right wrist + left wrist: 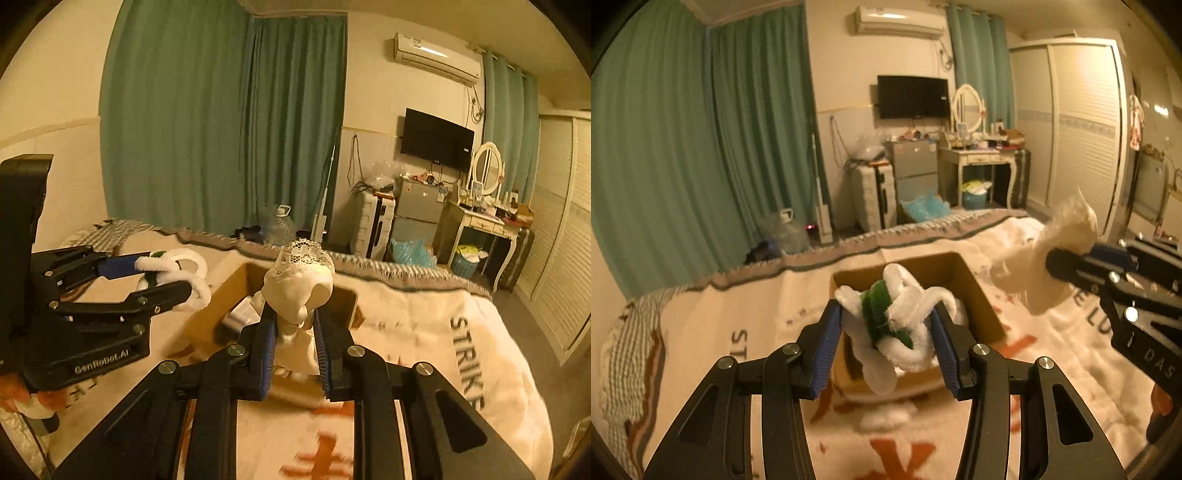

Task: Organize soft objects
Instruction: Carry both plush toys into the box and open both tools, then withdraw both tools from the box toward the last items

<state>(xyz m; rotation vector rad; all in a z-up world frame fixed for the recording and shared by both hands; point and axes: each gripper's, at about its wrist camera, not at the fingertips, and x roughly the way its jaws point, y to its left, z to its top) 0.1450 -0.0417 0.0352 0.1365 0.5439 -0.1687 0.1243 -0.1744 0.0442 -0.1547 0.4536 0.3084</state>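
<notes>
My left gripper point(886, 317) is shut on a white and green fuzzy soft toy point(897, 325) and holds it above the open cardboard box point(975, 291) on the bed. It also shows in the right wrist view point(173, 277) with the toy point(177, 264). My right gripper point(295, 325) is shut on a cream cloth item with a lace edge point(295, 284), held over the near side of the box point(229, 291). In the left wrist view the right gripper point(1052, 262) holds that cloth point(1060, 251) to the right of the box.
The bed is covered by a cream blanket point(424, 332) with orange and dark lettering. A small white fluffy piece point(886, 417) lies on the blanket in front of the box. Green curtains, a dresser, fridge and TV stand beyond the bed's far edge.
</notes>
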